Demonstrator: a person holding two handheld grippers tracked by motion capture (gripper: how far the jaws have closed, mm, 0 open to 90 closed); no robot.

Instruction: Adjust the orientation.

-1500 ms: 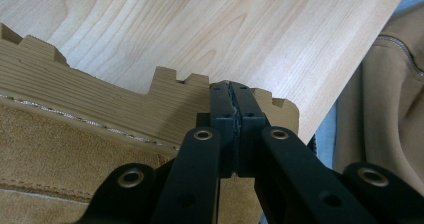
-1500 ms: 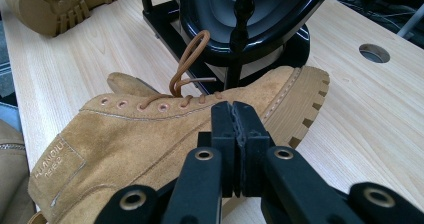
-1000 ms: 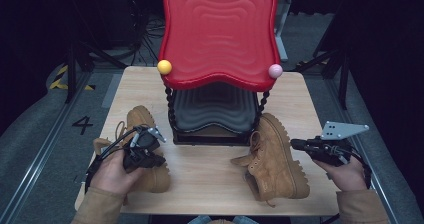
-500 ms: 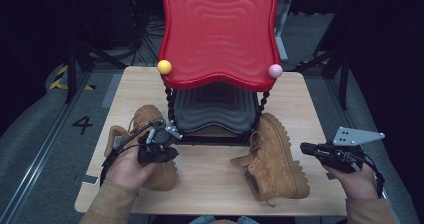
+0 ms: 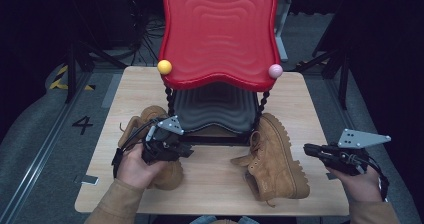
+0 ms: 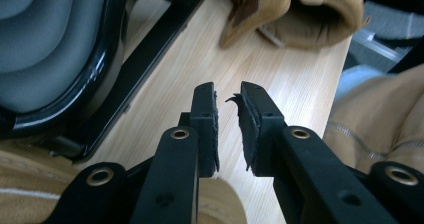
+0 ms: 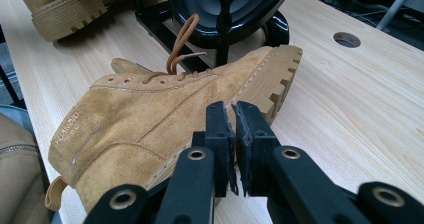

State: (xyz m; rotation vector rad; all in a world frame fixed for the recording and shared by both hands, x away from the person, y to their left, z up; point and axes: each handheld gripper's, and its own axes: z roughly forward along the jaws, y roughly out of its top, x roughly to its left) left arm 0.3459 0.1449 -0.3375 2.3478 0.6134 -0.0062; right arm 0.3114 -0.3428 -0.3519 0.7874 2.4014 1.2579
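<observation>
Two tan suede boots lie on the wooden table [image 5: 300,99]. The left boot [image 5: 142,121] sits under my left hand. The right boot [image 5: 275,159] lies on its side, sole to the right; in the right gripper view this boot [image 7: 150,119] is just beyond the jaws. My left gripper [image 5: 186,151] points right toward the chair base. Its jaws [image 6: 227,91] have just been opening and stand slightly apart, with nothing between them. My right gripper [image 5: 309,149] hovers right of the right boot, its jaws [image 7: 231,109] together and empty.
A small chair with a red wavy back [image 5: 220,34], a grey seat [image 5: 215,109] and a black frame [image 6: 150,49] stands mid-table between the boots. A yellow ball [image 5: 164,67] and a pink ball [image 5: 275,71] sit at the back's corners. A cable hole [image 7: 346,39] pierces the tabletop.
My left hand has moved right, off the left boot toward the chair base, and its jaws have parted a little. My right hand has drawn away to the right of the right boot.
</observation>
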